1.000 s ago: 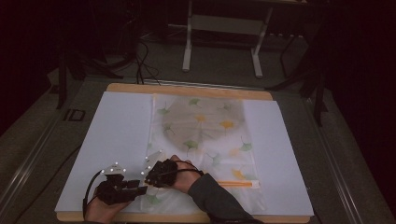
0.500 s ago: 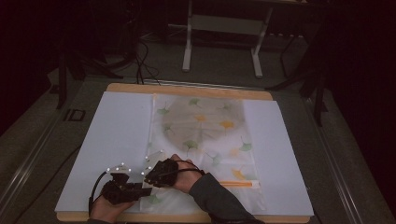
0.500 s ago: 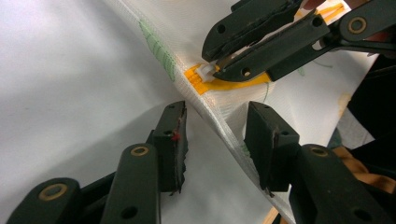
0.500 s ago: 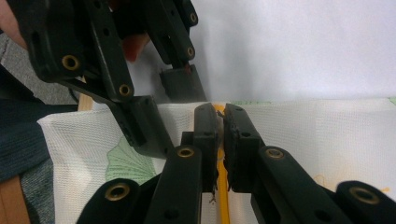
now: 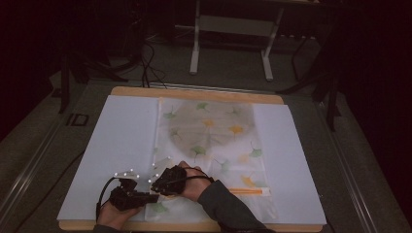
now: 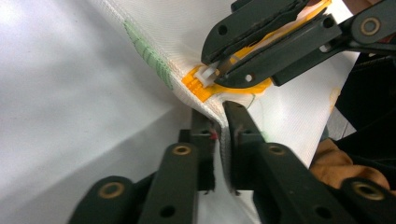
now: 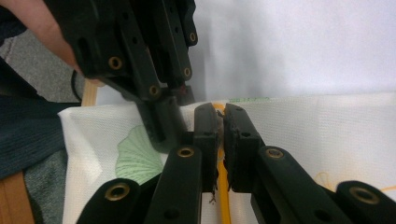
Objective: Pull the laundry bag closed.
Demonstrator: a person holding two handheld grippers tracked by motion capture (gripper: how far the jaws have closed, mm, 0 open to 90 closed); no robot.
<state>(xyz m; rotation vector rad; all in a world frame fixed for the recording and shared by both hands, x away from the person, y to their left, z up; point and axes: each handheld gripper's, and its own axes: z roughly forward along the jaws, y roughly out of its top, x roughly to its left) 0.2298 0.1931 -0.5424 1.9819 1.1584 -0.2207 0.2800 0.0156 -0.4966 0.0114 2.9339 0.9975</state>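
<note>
A white mesh bag (image 5: 209, 141) printed with green and yellow leaves lies flat on the table, its orange zipper (image 5: 248, 191) along the near edge. In the left gripper view my left gripper (image 6: 220, 109) is shut on the bag's fabric edge just below the orange zipper end (image 6: 198, 84). The right gripper (image 6: 215, 70) pinches the white zipper pull (image 6: 208, 72) right above it. In the right gripper view my right gripper (image 7: 220, 112) is shut over the orange zipper line (image 7: 223, 186), with the left gripper (image 7: 163, 135) touching the bag beside it. Both grippers (image 5: 154, 191) meet at the bag's near left corner.
A white sheet (image 5: 126, 141) covers the wooden table (image 5: 194, 92) under the bag. The table's near edge (image 5: 194, 226) runs just below the hands. Metal stand legs (image 5: 194, 53) and cables sit on the dark floor beyond the far side.
My left gripper has shifted slightly right, closer to the right gripper at the bag's corner. The right gripper has stayed in place.
</note>
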